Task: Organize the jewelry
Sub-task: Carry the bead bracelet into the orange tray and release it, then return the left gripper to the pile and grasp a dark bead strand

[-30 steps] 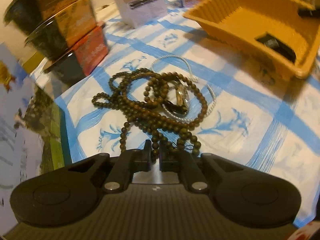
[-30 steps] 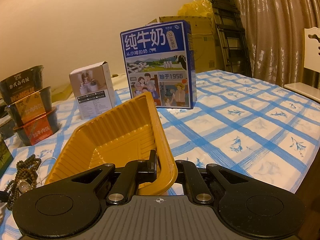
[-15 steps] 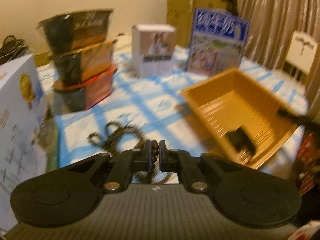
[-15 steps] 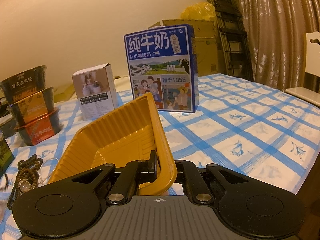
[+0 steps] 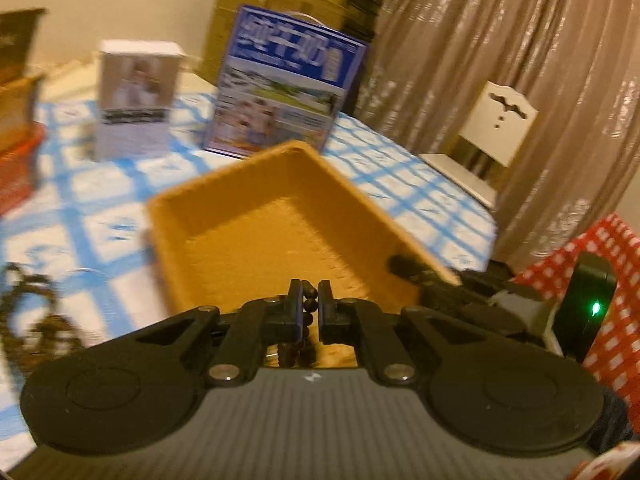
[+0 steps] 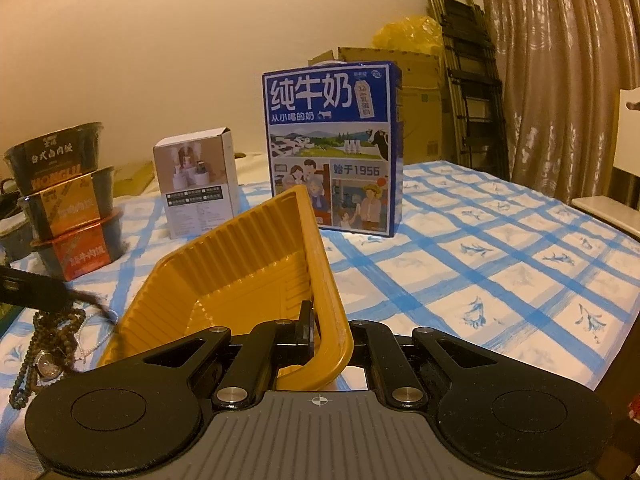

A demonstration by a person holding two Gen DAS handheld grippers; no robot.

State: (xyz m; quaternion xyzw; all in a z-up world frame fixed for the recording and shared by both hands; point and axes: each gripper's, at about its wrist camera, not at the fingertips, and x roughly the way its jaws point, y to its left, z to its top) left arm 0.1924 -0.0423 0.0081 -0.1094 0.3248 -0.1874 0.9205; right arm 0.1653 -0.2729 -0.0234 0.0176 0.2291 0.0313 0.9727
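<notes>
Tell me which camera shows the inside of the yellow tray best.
Left wrist view: it looks down into the yellow tray, showing its floor and all walls, though blurred. Right wrist view is sharper, but the tray is seen from one corner, partly hidden by the right tongs.

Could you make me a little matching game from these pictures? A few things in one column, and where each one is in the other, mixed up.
Things:
1. left tool
2. right tool
3. blue milk carton
4. stacked food bowls

Where or how:
A. standing upright on the checked tablecloth, behind the yellow tray
B. clamped on the tray's rim
C. piled three high at the table's left side
D. shut on a strand of dark beads, above the tray

Pairs: 1-D, 2-B, 3-A, 4-C
</notes>
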